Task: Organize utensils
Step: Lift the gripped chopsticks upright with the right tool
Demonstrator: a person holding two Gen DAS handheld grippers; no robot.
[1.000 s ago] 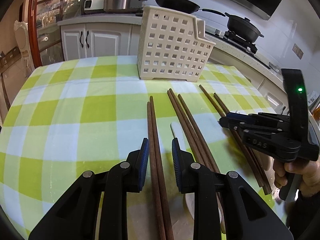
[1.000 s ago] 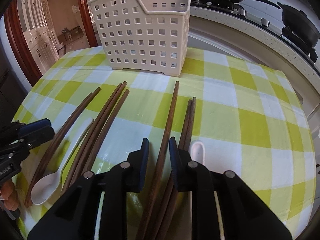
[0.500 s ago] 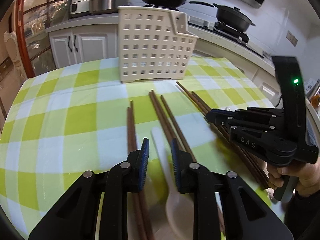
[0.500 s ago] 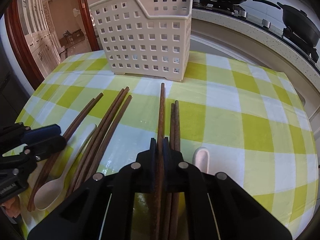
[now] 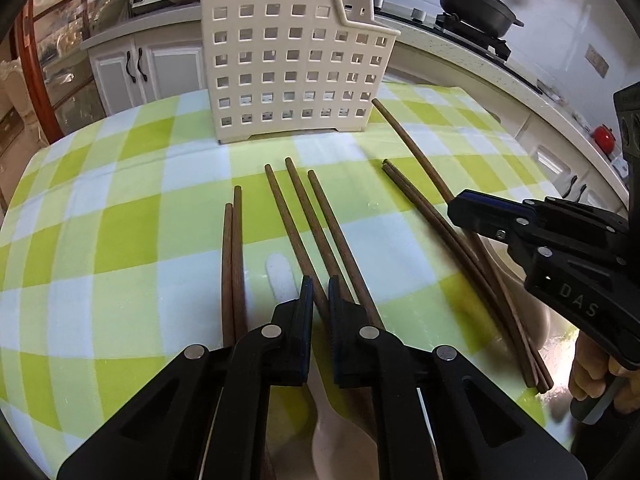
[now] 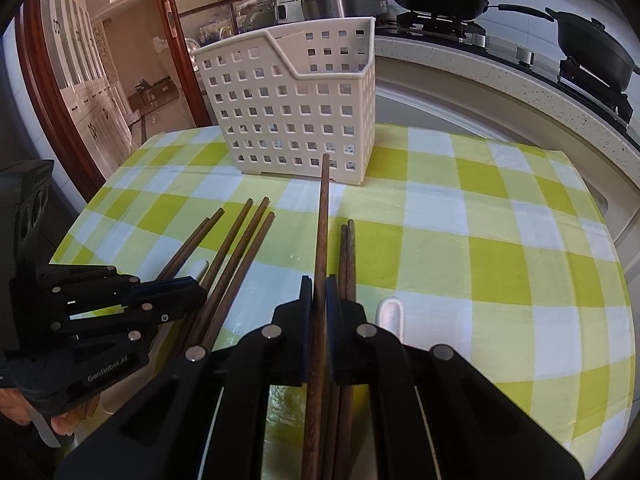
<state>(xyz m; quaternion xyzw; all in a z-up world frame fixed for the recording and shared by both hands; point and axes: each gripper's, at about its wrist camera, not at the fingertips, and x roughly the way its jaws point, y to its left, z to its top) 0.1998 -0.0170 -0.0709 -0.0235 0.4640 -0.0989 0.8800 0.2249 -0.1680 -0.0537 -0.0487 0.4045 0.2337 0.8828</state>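
One chopstick (image 6: 320,240) is clamped in the shut right gripper (image 6: 319,300). One of three middle chopsticks (image 5: 298,236) is being closed on by the left gripper (image 5: 320,300). Eight chopsticks, two white spoons (image 5: 280,276) and one basket (image 6: 296,104) are counted on the checked cloth (image 6: 480,240).

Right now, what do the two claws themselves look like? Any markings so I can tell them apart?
Both are matte black plastic with angular linkage arms, round silver pivot pins and blue pads lining the fingers. The left claw carries white "GenRobot.AI" lettering on its side; the right claw shows the letters "DAS" in the left wrist view. A bare hand grips the right one's handle; no sleeve or cable is visible.
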